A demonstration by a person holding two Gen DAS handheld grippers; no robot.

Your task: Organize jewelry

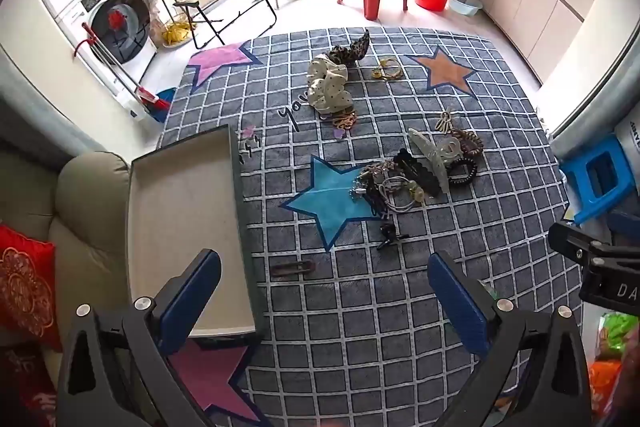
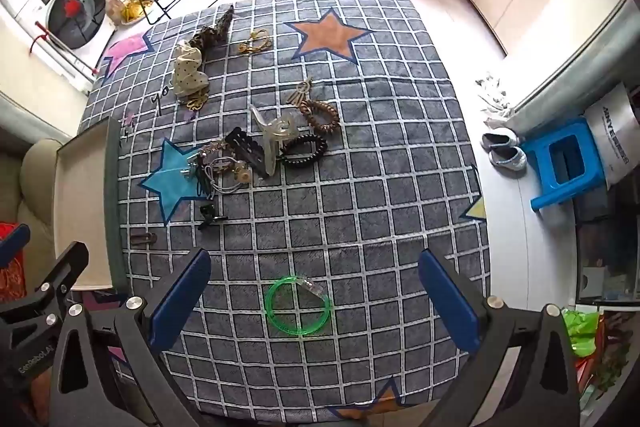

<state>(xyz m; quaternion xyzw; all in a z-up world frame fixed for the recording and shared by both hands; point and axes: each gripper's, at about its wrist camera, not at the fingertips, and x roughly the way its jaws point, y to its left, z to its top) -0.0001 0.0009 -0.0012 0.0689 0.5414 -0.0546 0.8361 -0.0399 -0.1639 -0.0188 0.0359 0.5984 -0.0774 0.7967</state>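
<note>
Both our grippers hang spread wide and empty, the right gripper (image 2: 314, 297) straddling the green bangle (image 2: 299, 308) flat on the checked rug (image 2: 380, 187). We should come straight down, pinch one side of its rim, then carry it to the open box (image 2: 82, 203) at left, clear of the left gripper (image 1: 324, 297).

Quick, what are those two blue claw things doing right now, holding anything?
Left gripper: open, holding nothing.
Right gripper: open, holding nothing, above the green plastic bangle.
</note>
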